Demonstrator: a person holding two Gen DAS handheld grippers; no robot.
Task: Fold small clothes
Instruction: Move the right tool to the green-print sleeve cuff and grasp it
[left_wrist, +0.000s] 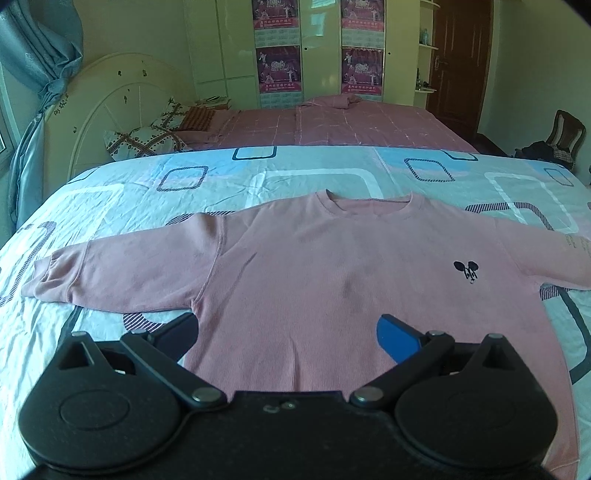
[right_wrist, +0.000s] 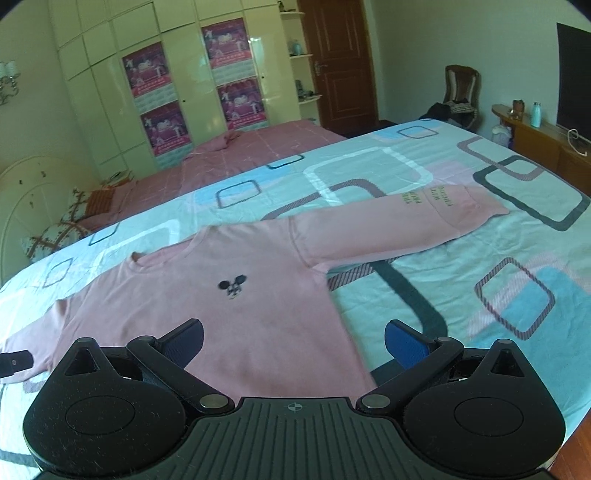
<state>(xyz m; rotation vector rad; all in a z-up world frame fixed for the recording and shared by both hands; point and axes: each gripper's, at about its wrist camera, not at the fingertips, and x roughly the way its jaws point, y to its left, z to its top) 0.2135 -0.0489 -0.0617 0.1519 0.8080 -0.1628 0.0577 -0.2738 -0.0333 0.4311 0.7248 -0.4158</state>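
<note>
The pink sweatshirt lies flat and face up on the near bed, sleeves spread out to either side, its small black emblem on the chest. The bedsheet is pale blue with square outlines. Beyond it lies a second bed in pink, then a cream wardrobe with posters and a brown door. My left fingers are spread wide above the hem, holding nothing. My right fingers are equally wide apart over the hem's right corner, also empty.

I see sweatshirt: pink, black chest emblem | bedsheet: pale blue/white, rounded-square print | far bed: pink grid | claw pads: blue
</note>
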